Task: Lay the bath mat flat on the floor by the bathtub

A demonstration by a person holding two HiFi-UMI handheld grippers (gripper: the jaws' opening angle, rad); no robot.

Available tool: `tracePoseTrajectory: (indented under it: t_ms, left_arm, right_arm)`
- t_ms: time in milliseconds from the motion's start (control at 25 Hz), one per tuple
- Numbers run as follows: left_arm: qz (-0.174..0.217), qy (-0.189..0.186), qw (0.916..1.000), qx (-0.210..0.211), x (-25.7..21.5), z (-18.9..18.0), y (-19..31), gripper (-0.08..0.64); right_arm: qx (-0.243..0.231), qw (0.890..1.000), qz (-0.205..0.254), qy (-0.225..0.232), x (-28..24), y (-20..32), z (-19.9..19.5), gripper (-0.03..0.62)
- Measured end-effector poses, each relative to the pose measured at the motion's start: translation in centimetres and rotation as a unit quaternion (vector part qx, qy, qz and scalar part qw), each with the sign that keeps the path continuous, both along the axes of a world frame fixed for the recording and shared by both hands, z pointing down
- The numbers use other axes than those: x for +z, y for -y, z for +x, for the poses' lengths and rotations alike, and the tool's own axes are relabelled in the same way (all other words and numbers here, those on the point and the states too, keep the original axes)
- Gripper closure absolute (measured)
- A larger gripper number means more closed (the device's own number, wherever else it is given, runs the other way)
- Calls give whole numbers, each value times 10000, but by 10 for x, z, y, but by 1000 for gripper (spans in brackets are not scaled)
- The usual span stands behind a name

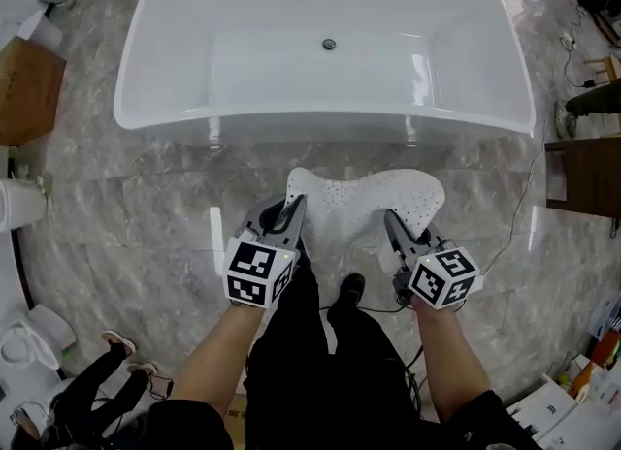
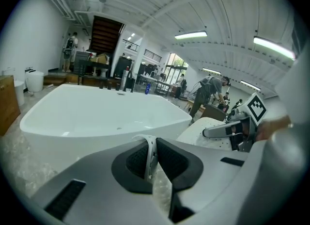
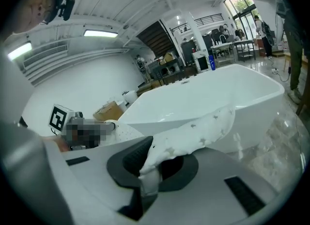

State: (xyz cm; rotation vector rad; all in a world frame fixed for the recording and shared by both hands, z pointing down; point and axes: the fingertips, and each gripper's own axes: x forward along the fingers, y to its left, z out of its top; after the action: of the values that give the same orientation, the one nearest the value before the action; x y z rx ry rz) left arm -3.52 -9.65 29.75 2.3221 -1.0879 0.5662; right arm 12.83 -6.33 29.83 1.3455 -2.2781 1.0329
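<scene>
The white, perforated bath mat [image 1: 374, 201] hangs between the two tools above the marble floor [image 1: 146, 215], just in front of the bathtub [image 1: 325, 46] (whether its far edge touches the floor cannot be told). The left hand-held gripper [image 1: 294, 209] is pressed together on the mat's near left edge, and the left gripper view shows a thin white rim caught between its dark pads. The right hand-held gripper [image 1: 392, 221] pinches the near right corner in the same way, with the mat bulging out past its jaws toward the tub. Between the two grips the near edge sags in a curve, and the far edge sits near the tub's long front wall. The strip of floor between that wall and the person's black shoe [image 1: 350, 288] runs open to the left and right of the mat. Further out, a dark wooden cabinet [image 1: 582, 178] stands at the right with a thin cable [image 1: 522, 208] trailing beside it. A brown wooden unit [image 1: 27, 89] and a white fixture [image 1: 19, 204] line the left edge, and another person's legs [image 1: 92, 395] show at the lower left.
</scene>
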Motion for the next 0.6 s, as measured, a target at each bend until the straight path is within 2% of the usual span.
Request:
tracePoseTrajectory:
  t_ms: [160,360,600]
  left_arm:
    - [-106,93,9999,-94,37,0,5,534]
    - [-204,174,9988,-414,90,-11,12,534]
    - [-366,200,9968,-682,167,-13,19,534]
  right_arm:
    - [-112,9999,-129,-17,38,12,5,563]
    - [-131,9994,-332,-33,99,20,22,563]
    - [48,9989,-462,1,183,34,36,563]
